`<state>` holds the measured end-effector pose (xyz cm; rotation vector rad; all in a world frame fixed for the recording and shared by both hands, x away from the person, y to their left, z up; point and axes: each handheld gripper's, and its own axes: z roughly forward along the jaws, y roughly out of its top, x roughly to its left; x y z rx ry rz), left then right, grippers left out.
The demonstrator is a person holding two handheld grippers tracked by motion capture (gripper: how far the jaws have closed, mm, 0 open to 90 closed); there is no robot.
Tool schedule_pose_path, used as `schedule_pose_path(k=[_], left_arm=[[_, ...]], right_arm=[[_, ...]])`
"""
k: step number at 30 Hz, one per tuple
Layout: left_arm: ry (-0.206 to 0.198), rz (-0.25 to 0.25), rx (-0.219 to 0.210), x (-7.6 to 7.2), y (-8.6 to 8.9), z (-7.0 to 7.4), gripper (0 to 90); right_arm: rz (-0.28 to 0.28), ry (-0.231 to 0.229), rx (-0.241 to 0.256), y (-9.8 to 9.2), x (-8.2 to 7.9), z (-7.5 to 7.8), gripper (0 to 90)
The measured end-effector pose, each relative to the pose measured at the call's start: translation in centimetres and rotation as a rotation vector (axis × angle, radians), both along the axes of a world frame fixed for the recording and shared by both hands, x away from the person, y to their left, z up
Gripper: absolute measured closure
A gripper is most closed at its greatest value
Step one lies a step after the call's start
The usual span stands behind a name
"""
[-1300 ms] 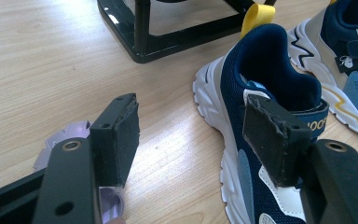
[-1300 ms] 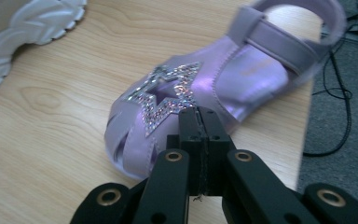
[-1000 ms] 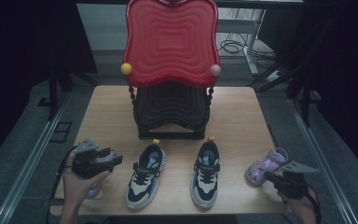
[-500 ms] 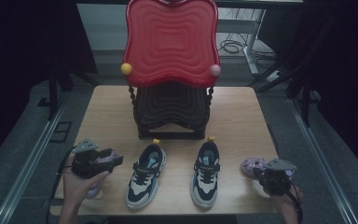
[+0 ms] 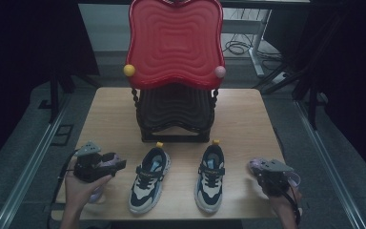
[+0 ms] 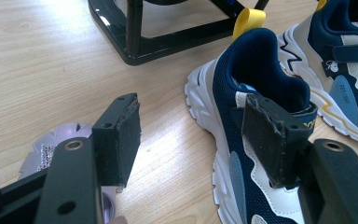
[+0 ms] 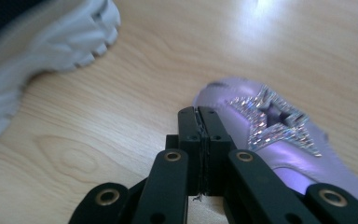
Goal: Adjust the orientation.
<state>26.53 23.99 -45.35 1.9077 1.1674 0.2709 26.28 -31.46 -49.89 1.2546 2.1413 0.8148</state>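
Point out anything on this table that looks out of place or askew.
The navy sneakers sit paired mid-table, but the purple shoes are split: one beside the shut right gripper, one under the open left gripper. Nothing looks spilled or damaged.

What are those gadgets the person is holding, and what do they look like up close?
Two hand-held grippers, left gripper and right gripper. Each is black, with two flat jaws faced in dark padding, on bolted link bars. A grey three-cornered plate tops each, and a black cable trails back. Forearms are bare.
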Motion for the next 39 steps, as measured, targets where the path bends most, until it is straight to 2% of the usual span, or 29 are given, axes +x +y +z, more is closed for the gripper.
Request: schedule_pose_path(k=[3,8,12,17,21,28,34,39], left_arm=[[0.000,-0.002,-0.002,0.0,0.0,0.0,36.8],[0.001,0.000,0.000,0.0,0.1,0.0,36.8],[0.003,0.000,-0.001,0.0,0.0,0.0,36.8],[0.007,-0.003,0.002,0.0,0.0,0.0,36.8],[0.008,-0.003,0.005,0.0,0.0,0.0,36.7],[0.010,0.003,0.005,-0.1,0.1,0.0,36.5],[0.012,0.005,0.006,0.0,0.1,-0.1,36.4],[0.018,0.008,0.006,0.1,0.2,-0.2,36.4]], right_arm=[[-0.003,-0.035,0.044,-1.2,-0.5,1.3,88.7],[-0.055,-0.091,0.105,-4.5,-1.3,2.9,88.7],[-0.130,-0.119,0.133,-7.6,-2.1,3.4,88.7],[-0.198,-0.129,0.150,-10.2,-2.6,3.4,87.7],[-0.250,-0.115,0.161,-11.9,-2.8,2.5,87.8],[-0.297,-0.077,0.152,-13.5,-3.0,1.1,89.5],[-0.295,-0.040,0.161,-14.1,-2.8,0.1,89.5],[-0.290,-0.018,0.153,-13.7,-2.6,-0.3,89.5]])
